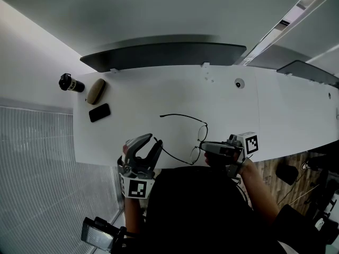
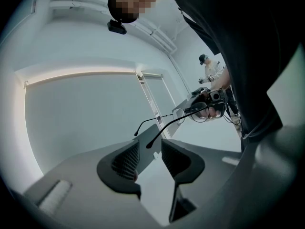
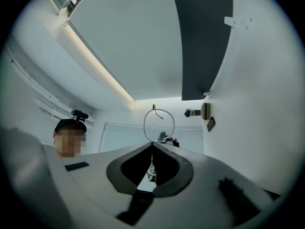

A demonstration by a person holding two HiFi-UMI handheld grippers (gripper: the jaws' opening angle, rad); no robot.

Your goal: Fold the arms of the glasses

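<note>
Thin black wire glasses (image 1: 202, 133) hang over the near edge of the white table (image 1: 159, 89), both arms spread out. My right gripper (image 1: 204, 146) is shut on the front of the glasses beside the lenses; in the right gripper view one lens ring (image 3: 159, 124) stands up just past the closed jaw tips (image 3: 152, 145). My left gripper (image 1: 152, 141) is at the left, its jaws around the tip of the near arm (image 2: 149, 145). A gap shows on both sides of that tip, so the pads are not pressing it. The far arm (image 1: 183, 115) points left, free.
A black phone (image 1: 99, 112), a tan glasses case (image 1: 96, 91) and a small black bottle-like thing (image 1: 71, 83) lie at the table's far left. A round socket (image 1: 239, 83) sits far right. A dark panel (image 1: 164, 54) runs behind the table. Another person (image 2: 209, 68) stands far off.
</note>
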